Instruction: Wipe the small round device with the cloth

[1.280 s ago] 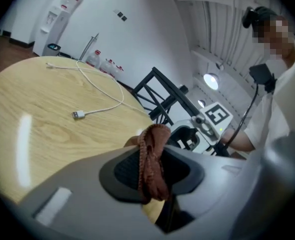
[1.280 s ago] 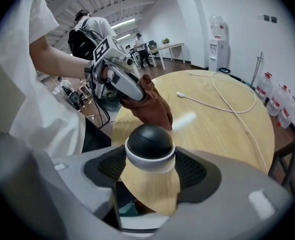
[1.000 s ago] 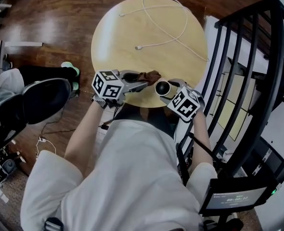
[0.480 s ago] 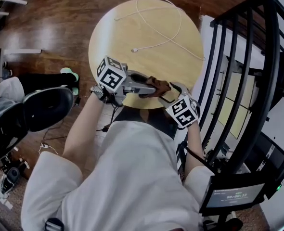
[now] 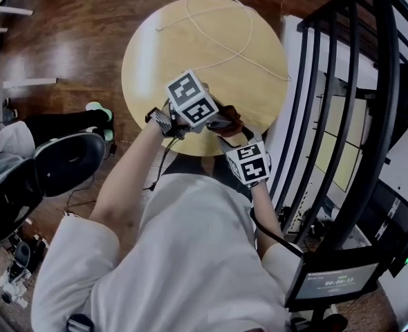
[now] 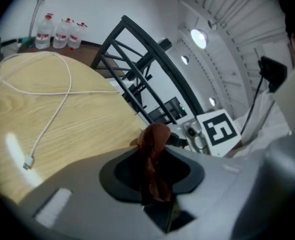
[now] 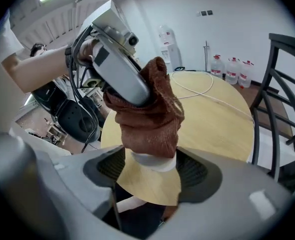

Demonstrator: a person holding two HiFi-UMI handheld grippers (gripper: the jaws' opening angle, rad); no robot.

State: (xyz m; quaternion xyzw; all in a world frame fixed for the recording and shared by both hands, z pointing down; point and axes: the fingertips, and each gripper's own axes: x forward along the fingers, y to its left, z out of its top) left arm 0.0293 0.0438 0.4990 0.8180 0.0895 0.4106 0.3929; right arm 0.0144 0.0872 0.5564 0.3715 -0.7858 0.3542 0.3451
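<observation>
Head view steeply down — gripper views close, face-to-face, round table (image 5: 162, 54) shared.

Rust-brown knit cloth (image 7: 150, 119) drapes over the white round device (image 7: 155, 161) (only its lower rim shows), both over the tabletop's (image 5: 190, 54) near edge

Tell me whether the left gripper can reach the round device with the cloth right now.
Likely yes: the left gripper, shut on the cloth, has it draped over the device in the right gripper; nothing stands between.
</observation>
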